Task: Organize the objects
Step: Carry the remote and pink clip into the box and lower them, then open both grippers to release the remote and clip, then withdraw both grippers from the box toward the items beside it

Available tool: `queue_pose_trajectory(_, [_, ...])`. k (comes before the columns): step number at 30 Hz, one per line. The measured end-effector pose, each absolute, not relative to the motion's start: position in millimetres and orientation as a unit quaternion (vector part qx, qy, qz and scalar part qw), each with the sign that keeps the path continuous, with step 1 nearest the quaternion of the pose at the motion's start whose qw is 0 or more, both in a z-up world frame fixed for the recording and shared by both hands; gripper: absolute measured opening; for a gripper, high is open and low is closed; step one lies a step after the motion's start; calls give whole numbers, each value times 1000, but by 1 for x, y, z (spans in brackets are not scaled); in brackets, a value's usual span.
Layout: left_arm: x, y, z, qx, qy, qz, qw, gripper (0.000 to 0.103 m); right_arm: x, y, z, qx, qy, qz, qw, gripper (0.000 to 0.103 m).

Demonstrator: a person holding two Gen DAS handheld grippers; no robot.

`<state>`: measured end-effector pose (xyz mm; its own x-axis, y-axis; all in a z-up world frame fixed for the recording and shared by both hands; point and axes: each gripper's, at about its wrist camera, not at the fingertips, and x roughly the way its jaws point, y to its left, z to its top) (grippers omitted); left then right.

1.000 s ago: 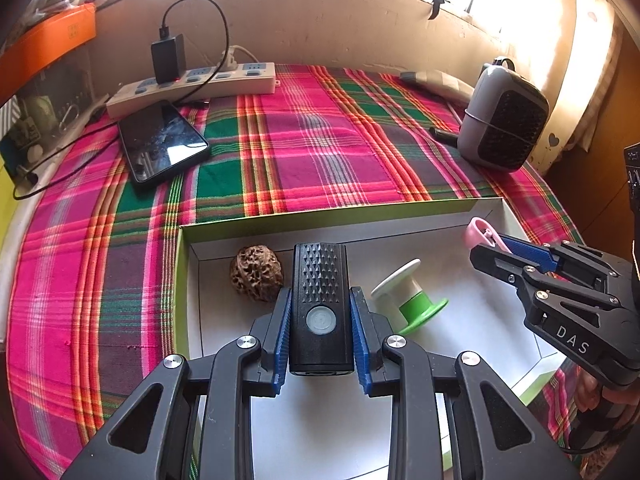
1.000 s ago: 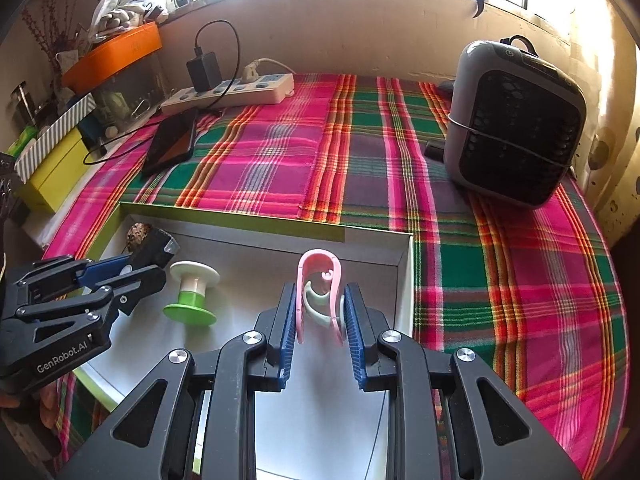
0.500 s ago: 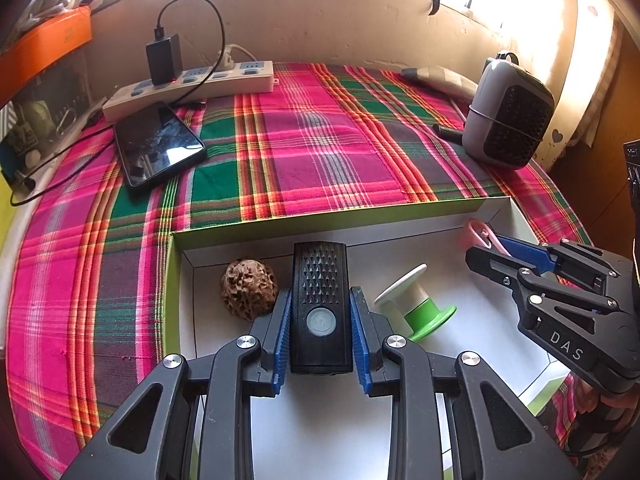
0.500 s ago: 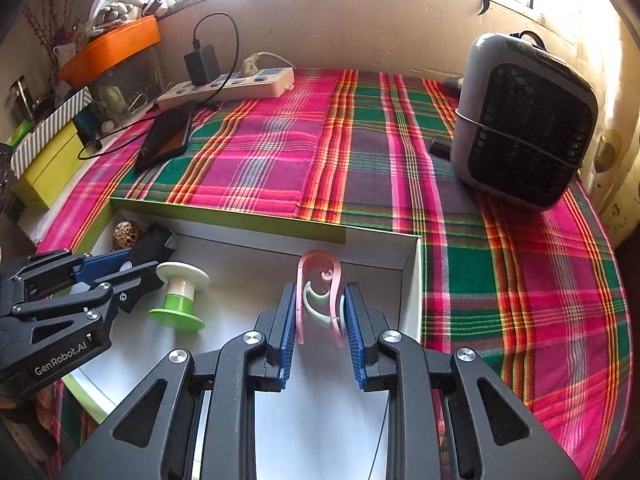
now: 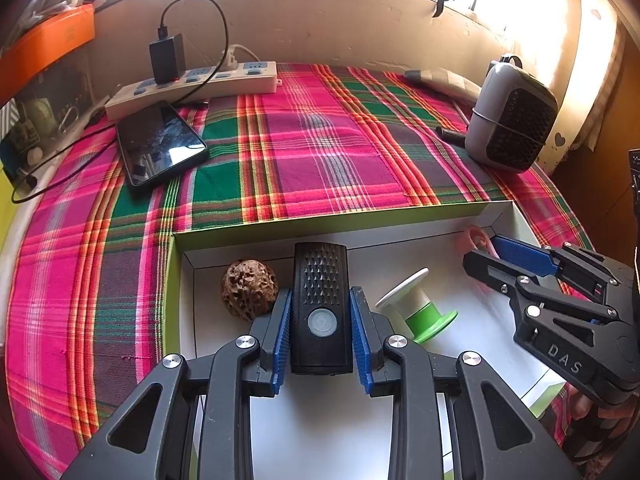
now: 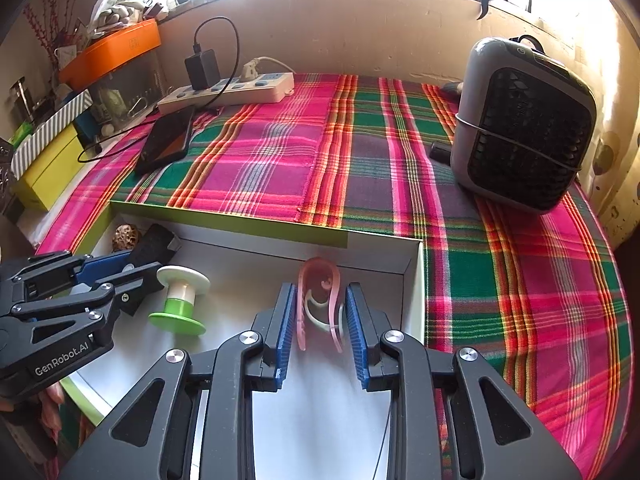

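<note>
**Now both tongs are over the white box**

Down on the bench with the pink and green checked cloth (image 5: 320,152) sits a shallow white cardboard box with a green rim (image 5: 328,222). The left tongs (image 5: 321,330) have a black ridged bike light with a round button (image 5: 320,304) between their blue pads (image 5: 280,340), and the jaws are opening, with small gaps showing at the sides. Just left of these tongs lies a brown bumpy walnut (image 5: 249,289). Just right of them lies a white and green plastic spool (image 5: 418,306).

The right tongs (image 6: 321,326) are opening too. A pink curved plastic clip (image 6: 320,300) stands between their pads, near the box's far right corner, with a gap on each side.
</note>
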<state>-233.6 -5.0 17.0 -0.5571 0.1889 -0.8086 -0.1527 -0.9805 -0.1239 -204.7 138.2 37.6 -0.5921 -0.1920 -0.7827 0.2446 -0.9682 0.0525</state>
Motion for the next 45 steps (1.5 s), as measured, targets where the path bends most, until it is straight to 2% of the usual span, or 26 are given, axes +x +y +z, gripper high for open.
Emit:
queue_pose_trajectory(3, [-232, -7, 18, -460, -24, 882, 99, 28, -204, 136, 38, 434, 28, -891, 131, 43])
queue_pose_trajectory(6, [-229, -7, 20, -457, -23, 883, 101, 31, -201, 135, 40, 430, 31, -893, 125, 46])
queue_pose_trajectory(11, [-220, -11, 26, -450, -28, 887, 98, 37, -193, 140, 46, 421, 16, -898, 126, 46])
queue_pose_trajectory(29, [-158, -23, 55, -415, -31, 904, 103, 37, -138, 146, 69, 395, -2, -912, 108, 46])
queue_pose_trajectory(45, [-92, -37, 53, -395, -39, 906, 148, 37, -64, 156, 64, 382, -26, -920, 86, 46])
